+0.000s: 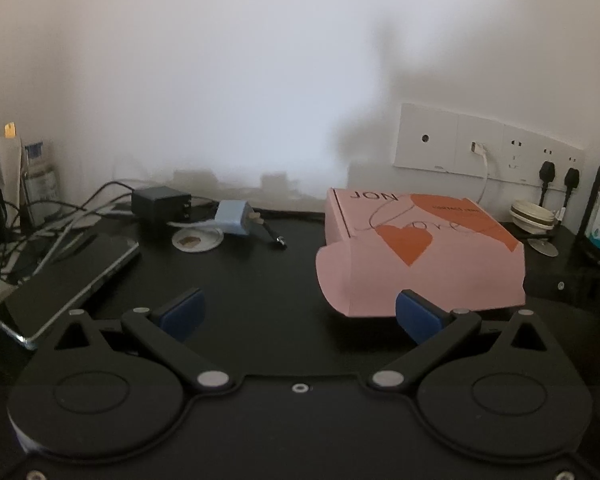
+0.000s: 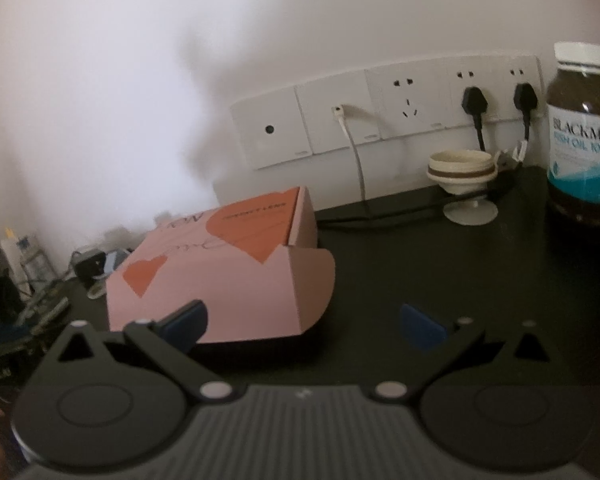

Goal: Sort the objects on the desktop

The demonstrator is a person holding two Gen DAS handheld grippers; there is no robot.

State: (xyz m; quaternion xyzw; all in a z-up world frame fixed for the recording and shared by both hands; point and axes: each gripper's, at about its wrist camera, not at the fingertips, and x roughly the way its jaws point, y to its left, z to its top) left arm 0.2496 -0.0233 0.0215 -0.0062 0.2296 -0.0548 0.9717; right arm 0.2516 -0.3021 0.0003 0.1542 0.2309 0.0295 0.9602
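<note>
A pink cardboard box [image 1: 424, 256] with orange hearts lies on the black desk [image 1: 252, 272], its side flap hanging loose. My left gripper [image 1: 300, 316] is open, just short of the box's near left corner, with its right pad [image 1: 416, 316] in front of the box's lower edge. In the right wrist view the same pink box [image 2: 220, 276] sits left of centre. My right gripper [image 2: 304, 320] is open too, its left pad [image 2: 188, 320] in front of the box's near face and nothing between the fingers.
A phone [image 1: 68, 280], tangled cables [image 1: 52, 220], a black adapter [image 1: 160, 204] and a blue plug [image 1: 234, 218] lie at the left back. A wall socket strip [image 2: 384, 112], a small cream cup stand [image 2: 464, 184] and a brown fish-oil bottle [image 2: 584, 136] stand at the right.
</note>
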